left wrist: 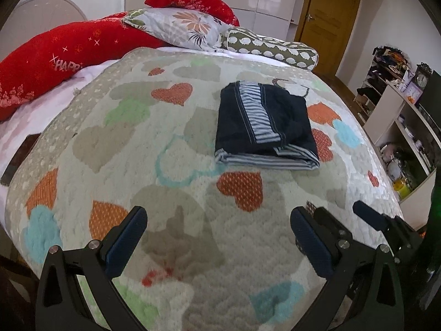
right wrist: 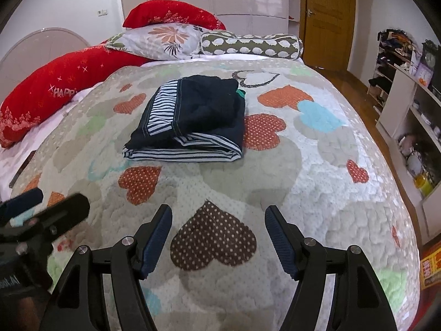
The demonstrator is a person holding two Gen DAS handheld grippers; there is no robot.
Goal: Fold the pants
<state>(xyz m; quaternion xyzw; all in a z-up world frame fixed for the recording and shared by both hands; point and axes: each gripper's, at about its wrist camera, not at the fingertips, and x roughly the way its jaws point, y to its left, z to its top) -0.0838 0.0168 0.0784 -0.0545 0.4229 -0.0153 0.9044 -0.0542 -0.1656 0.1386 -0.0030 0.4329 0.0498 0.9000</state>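
The dark navy pants [left wrist: 264, 121] with striped side panels lie folded in a compact stack on the heart-patterned quilt [left wrist: 154, 143]. They also show in the right wrist view [right wrist: 190, 121], middle of the bed. My left gripper [left wrist: 217, 220] is open and empty, held above the quilt well short of the pants. My right gripper [right wrist: 219, 220] is open and empty too, near the foot of the bed. The right gripper's fingers [left wrist: 369, 218] show at the lower right of the left wrist view. The left gripper [right wrist: 44, 207] shows at the lower left of the right wrist view.
Red pillows [right wrist: 55, 82], a floral pillow [right wrist: 162, 38] and a spotted bolster [right wrist: 250, 44] lie at the head of the bed. White shelves with clutter [right wrist: 413, 127] stand to the right. A wooden door [right wrist: 328, 19] is behind. A dark flat object [left wrist: 19, 157] lies at the bed's left edge.
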